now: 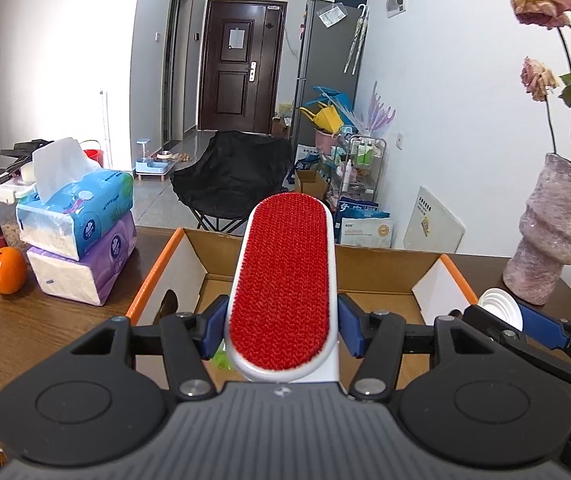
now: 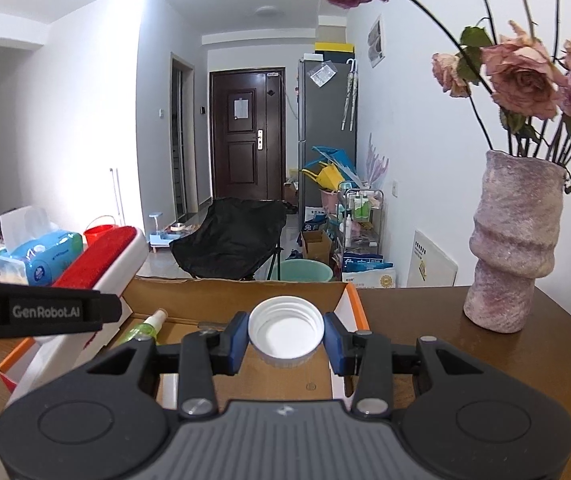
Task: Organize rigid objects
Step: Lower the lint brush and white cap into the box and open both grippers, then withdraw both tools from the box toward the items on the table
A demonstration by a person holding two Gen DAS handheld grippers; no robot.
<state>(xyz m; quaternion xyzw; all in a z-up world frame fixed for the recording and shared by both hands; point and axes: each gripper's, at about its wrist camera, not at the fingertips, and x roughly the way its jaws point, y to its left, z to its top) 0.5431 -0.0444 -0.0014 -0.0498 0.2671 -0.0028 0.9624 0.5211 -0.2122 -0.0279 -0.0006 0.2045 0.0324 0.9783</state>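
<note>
A lint brush [image 1: 283, 280] and a white cap [image 2: 285, 330] are clamped by the left hand-held gripper [image 1: 281, 326] and the right hand-held gripper [image 2: 285, 340] above the cardboard box [image 2: 225, 288] at lower centre; only a green bottle [image 2: 145, 326] is already inside.

Ahead of me the open cardboard box [image 1: 369, 276] gapes, its flaps raised at the left and right; most of its floor is bare, with only a green spray bottle [image 2: 143, 328] lying at the left side. My left claw [image 1: 281, 326] carries a lint brush [image 1: 283, 284] that juts out over the box, and my right claw [image 2: 285, 338] rides close beside it. Stacked tissue packs [image 1: 81, 232] and an orange [image 1: 6, 270] crowd the worktop [image 1: 45, 328] on the left; the vase [image 2: 515, 240] blocks the right.
</note>
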